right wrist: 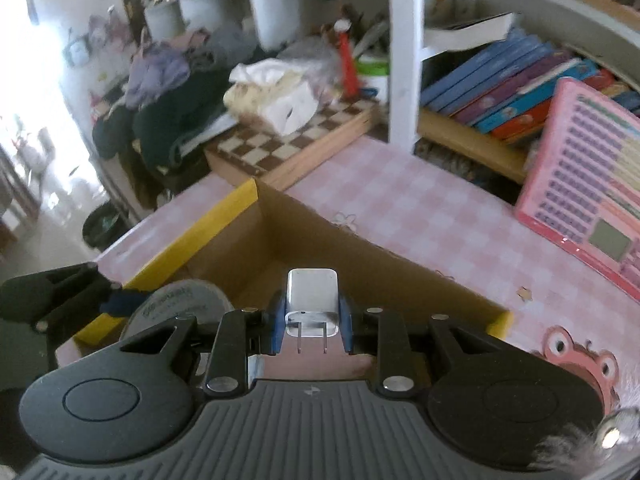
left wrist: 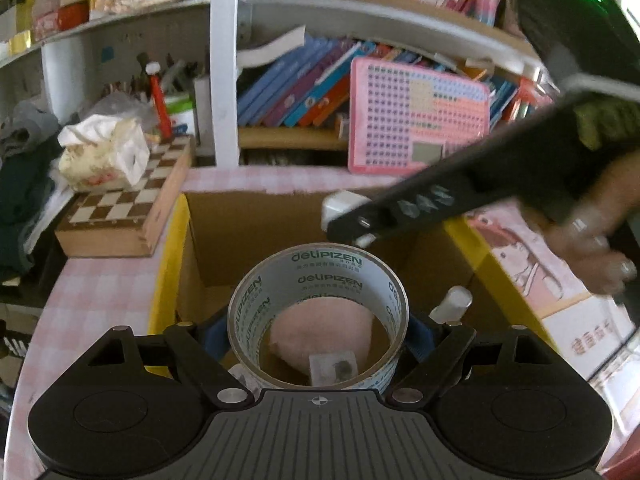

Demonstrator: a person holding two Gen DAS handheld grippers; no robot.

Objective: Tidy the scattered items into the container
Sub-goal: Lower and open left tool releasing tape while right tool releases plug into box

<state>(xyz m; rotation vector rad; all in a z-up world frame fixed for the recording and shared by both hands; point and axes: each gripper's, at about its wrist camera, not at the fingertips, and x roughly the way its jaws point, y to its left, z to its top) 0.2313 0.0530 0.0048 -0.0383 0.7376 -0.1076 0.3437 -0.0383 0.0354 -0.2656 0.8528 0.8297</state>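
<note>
**Both grippers hold items over the cardboard box**

Left wrist view: the left gripper (left wrist: 318,330) has its jaws clamped on the outside of a roll of clear tape (left wrist: 318,316), which sits upright between the blue pads, above the open cardboard box (left wrist: 256,220) with yellow-edged flaps. Through the roll's hole a pink item (left wrist: 320,326) and a small square packet (left wrist: 333,366) lie on the box floor. A whitish tube (left wrist: 452,303) pokes up just beside the right pad. The right gripper (left wrist: 348,220) reaches in from the right over the box's far side, holding a white charger (left wrist: 340,206). The box stands on a table with a pink checked cloth (left wrist: 92,296); a chessboard (left wrist: 128,204) lies to its left and a pink toy laptop (left wrist: 416,116) leans against the bookshelf.

Right wrist view: the right gripper (right wrist: 312,320) is closed on the white charger (right wrist: 312,304), prongs pointing toward the camera, above the box (right wrist: 320,240). The left gripper (right wrist: 116,300) with the tape roll (right wrist: 180,304) is at lower left, over the box's near corner.
</note>
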